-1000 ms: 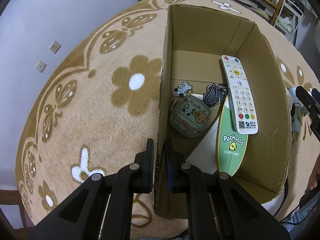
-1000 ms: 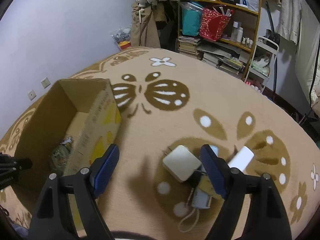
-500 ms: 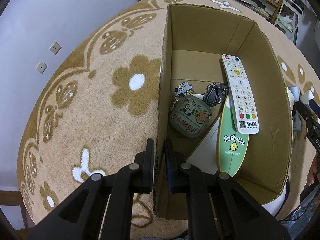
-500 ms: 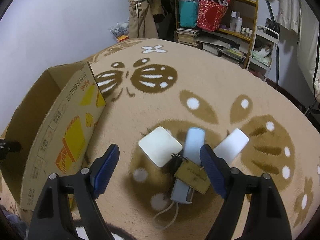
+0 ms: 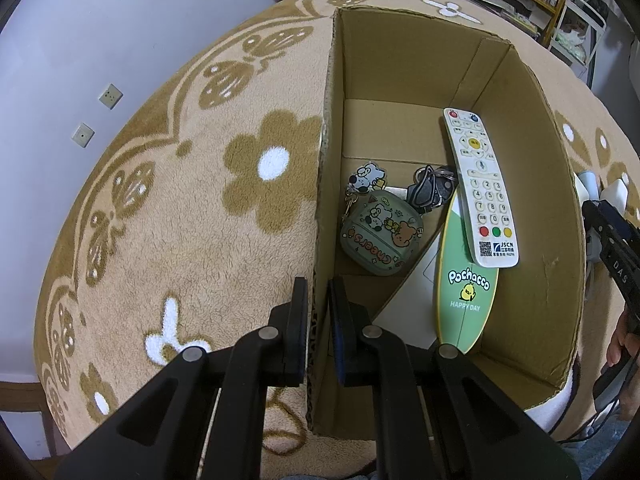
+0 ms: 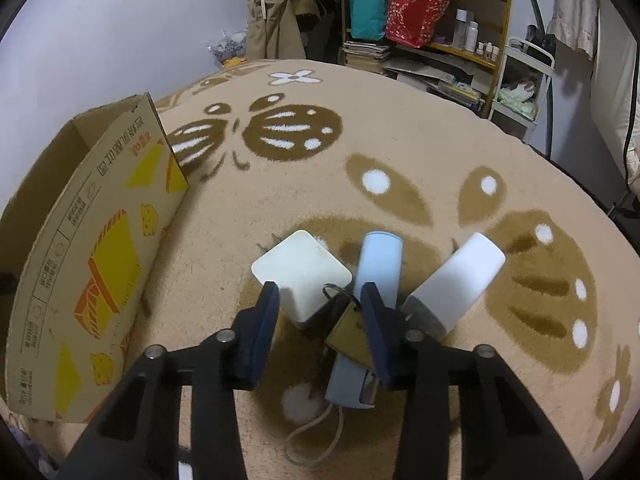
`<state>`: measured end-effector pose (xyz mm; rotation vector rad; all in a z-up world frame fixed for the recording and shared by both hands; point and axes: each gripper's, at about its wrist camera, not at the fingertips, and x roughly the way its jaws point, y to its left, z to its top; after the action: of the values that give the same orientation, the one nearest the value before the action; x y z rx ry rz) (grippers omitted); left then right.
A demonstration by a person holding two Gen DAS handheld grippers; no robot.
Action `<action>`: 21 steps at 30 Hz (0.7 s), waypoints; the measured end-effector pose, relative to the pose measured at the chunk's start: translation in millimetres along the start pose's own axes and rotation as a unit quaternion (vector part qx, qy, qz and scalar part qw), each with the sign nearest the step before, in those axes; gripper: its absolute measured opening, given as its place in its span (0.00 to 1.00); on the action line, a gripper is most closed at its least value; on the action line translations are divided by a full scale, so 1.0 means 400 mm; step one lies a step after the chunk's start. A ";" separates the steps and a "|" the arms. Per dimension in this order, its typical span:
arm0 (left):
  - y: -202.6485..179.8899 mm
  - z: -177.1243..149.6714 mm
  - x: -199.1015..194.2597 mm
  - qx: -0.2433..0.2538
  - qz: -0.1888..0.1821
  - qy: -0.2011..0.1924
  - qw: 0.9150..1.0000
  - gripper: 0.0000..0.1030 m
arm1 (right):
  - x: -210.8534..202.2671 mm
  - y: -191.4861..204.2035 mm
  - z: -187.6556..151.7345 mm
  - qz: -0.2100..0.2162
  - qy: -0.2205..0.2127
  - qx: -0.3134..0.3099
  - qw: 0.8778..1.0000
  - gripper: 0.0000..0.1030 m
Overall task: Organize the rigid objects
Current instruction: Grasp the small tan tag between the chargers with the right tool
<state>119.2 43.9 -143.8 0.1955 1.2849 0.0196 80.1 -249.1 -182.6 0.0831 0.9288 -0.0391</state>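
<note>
Left gripper (image 5: 318, 308) fingers clamped on box (image 5: 326, 184) wall. Right gripper (image 6: 318, 304) fingers closing around white charger (image 6: 300, 270), 3 o'clock of box; contact unclear. Next: firm grip, lift into box.

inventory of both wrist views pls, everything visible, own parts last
cardboard box: 1, brown, open-topped, on the rug
remote: 1, white, in the box, leaning on its right wall
green board: 1, green with "Pochacco", in the box under the remote
pouch: 1, grey-green, cartoon print with charm, box floor
keys: 1 bunch, dark, box floor beside the pouch
square adapter: 1, cream, on the rug, between the right tongs' fingers
blue cylinder: 1, pale blue, rug
white bottle: 1, white, rug, rightmost
tag: 1, brown, on a ring, over the blue cylinder
rug: 1, beige, brown patterns
shelf: 1, cluttered, background
left tongs: shut on the box's left wall
right tongs: jaws just closing around the adapter; contact unclear
</note>
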 end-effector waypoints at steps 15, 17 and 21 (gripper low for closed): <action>-0.003 0.000 0.001 0.001 0.001 0.000 1.000 0.11 | 0.005 -0.011 0.001 -0.009 -0.003 -0.002 1.000 0.16; -0.003 0.000 0.001 0.000 0.001 0.001 1.000 0.11 | 0.012 -0.014 0.004 -0.008 0.000 0.001 1.000 0.19; -0.003 -0.001 0.000 0.000 0.000 0.001 1.000 0.11 | 0.016 -0.012 0.003 0.000 -0.006 0.002 1.000 0.19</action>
<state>118.8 42.8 -143.8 0.1945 1.2861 0.0195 84.6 -254.0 -187.2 0.0872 0.9174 -0.0420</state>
